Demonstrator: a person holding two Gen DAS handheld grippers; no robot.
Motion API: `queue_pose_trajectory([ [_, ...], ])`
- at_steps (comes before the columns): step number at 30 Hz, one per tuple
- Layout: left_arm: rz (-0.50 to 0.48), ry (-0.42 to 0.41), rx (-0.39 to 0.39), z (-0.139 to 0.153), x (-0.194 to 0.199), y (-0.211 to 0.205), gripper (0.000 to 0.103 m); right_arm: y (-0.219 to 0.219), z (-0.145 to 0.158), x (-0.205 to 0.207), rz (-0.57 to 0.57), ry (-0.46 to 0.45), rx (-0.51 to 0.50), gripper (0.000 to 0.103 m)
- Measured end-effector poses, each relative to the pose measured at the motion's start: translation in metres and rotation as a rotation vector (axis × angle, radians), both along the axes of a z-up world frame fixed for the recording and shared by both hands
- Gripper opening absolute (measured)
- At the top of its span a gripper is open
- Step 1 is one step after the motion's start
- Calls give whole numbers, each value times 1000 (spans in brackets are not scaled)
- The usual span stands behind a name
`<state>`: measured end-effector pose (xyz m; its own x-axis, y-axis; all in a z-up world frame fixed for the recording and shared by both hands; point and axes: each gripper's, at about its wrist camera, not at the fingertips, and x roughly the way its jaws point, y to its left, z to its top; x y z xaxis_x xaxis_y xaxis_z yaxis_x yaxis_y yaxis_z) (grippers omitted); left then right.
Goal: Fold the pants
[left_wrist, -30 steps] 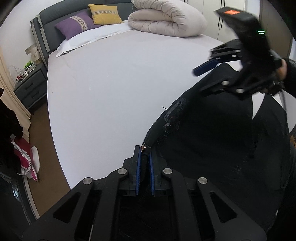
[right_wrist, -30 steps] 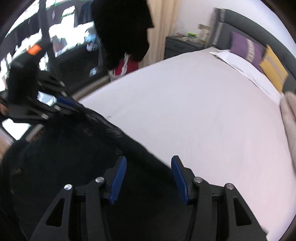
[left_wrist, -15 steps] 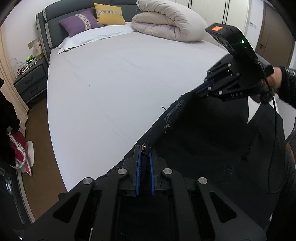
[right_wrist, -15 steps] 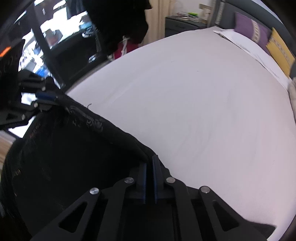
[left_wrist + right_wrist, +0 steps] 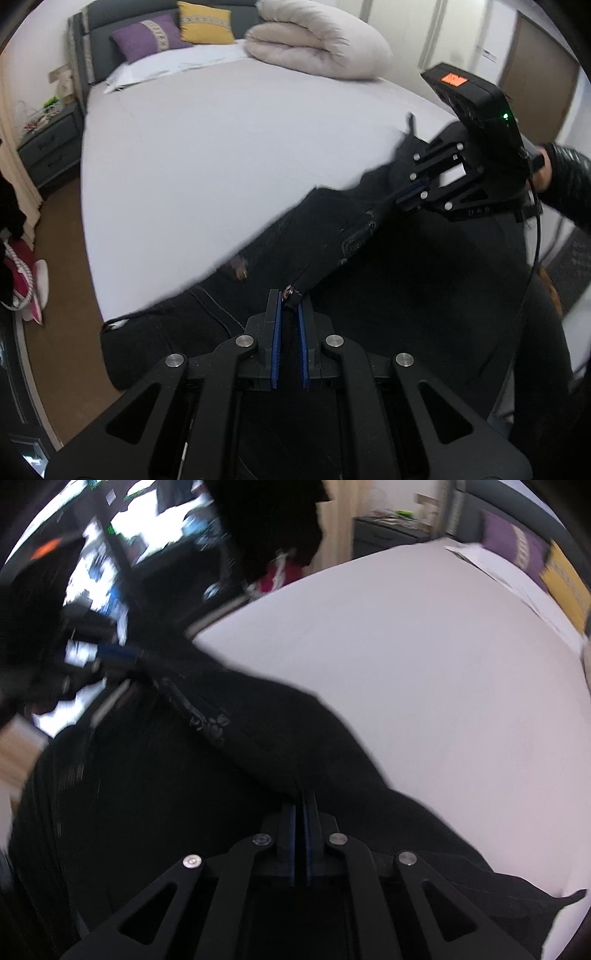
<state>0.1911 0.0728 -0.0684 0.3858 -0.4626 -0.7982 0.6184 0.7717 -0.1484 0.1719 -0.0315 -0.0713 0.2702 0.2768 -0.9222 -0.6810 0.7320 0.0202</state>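
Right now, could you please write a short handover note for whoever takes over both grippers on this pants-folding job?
Left gripper: shut on the waistband edge of the black fabric pants.
Right gripper: shut on the same edge further along.
Pants: edge held taut between the two, partly draped over the near edge of the white-sheeted bed; the rest hangs down.
Done: both grips set.
Left: probably spread the pants on the bed, then fold. No fold visible yet.
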Motion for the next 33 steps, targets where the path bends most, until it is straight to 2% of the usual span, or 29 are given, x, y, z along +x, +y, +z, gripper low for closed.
queue_pose_trajectory([
  [6, -128, 59, 30, -14, -76, -18, 7, 22, -4, -80, 122, -11, -131, 5],
  [11, -180, 111, 24, -22, -116, -22, 7, 44, -17, -136, 201, -11, -216, 5],
  [16, -233, 126, 67, -22, -146, -28, 7, 66, -23, -170, 232, -31, -264, 5],
  [26, -296, 162, 87, -10, -153, -20, 7, 109, -19, -214, 244, -44, -321, 5],
  [33, -291, 161, 105, -13, -147, -16, 7, 107, -27, -219, 186, -42, -334, 5],
])
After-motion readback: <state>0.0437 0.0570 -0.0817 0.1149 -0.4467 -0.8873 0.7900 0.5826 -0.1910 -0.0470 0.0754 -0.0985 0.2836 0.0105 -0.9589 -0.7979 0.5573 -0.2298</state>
